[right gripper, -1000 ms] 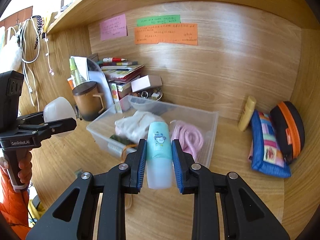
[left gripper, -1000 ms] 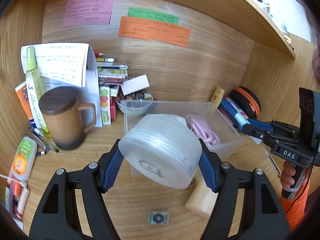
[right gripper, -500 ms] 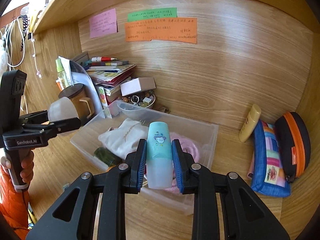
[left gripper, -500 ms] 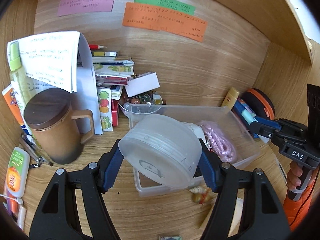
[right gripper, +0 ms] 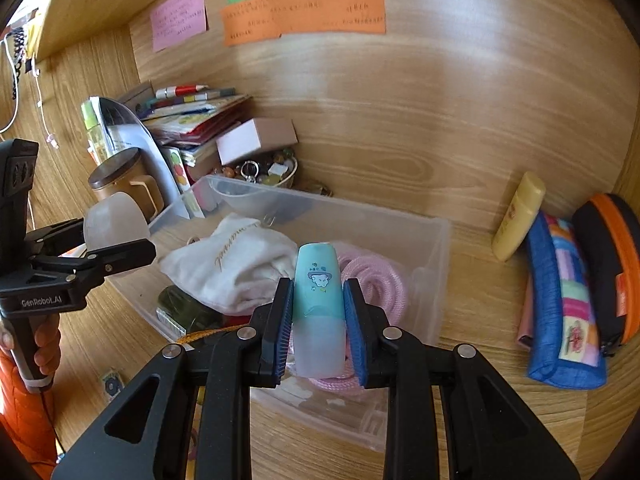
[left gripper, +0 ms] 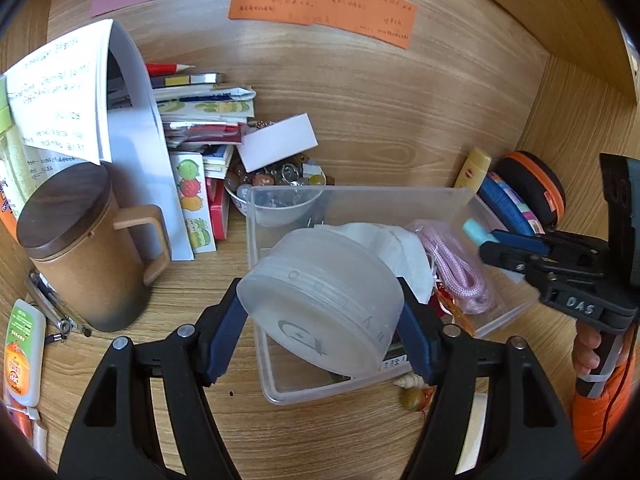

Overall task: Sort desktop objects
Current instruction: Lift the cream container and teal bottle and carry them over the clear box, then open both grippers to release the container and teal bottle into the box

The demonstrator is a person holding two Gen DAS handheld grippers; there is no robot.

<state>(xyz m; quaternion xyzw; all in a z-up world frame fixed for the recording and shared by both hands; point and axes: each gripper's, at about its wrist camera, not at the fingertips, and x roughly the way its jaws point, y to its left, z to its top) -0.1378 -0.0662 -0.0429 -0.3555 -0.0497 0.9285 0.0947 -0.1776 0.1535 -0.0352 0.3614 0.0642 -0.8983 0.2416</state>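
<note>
Since a second ago both grippers have come forward over the clear plastic bin [left gripper: 360,196], which now fills the space under and ahead of the jaws in both views, where before it lay further off

The left gripper [left gripper: 320,312] has its jaws spread wide and clamped on a frosted round container [left gripper: 320,300], the blue pads pressing its two sides. The container sits tilted between the jaws, its flat marked face turned toward the camera, and hangs above the near left part of the bin. Just beyond the jaws, inside the bin, lie a white cloth pouch [left gripper: 400,252] and a coil of pink cord [left gripper: 456,272]. Left of the jaws a brown lidded mug [left gripper: 80,256] stands upright on the desk, with a stack of books and papers [left gripper: 200,120] behind it. Just under the right jaw, outside the bin's near wall, lies a small shell [left gripper: 410,382]

The right gripper [right gripper: 318,320] has its jaws closed narrowly on a teal and frosted tube [right gripper: 318,304], which stands upright between the pads, teal end pointing away from the camera. It is held over the bin's near right part, directly above the pink cord. To the right of the jaws, well apart, a yellow tube [right gripper: 518,216] leans on the back wall, beside a blue patchwork pouch [right gripper: 560,300] and a black and orange case [right gripper: 612,264]
</note>
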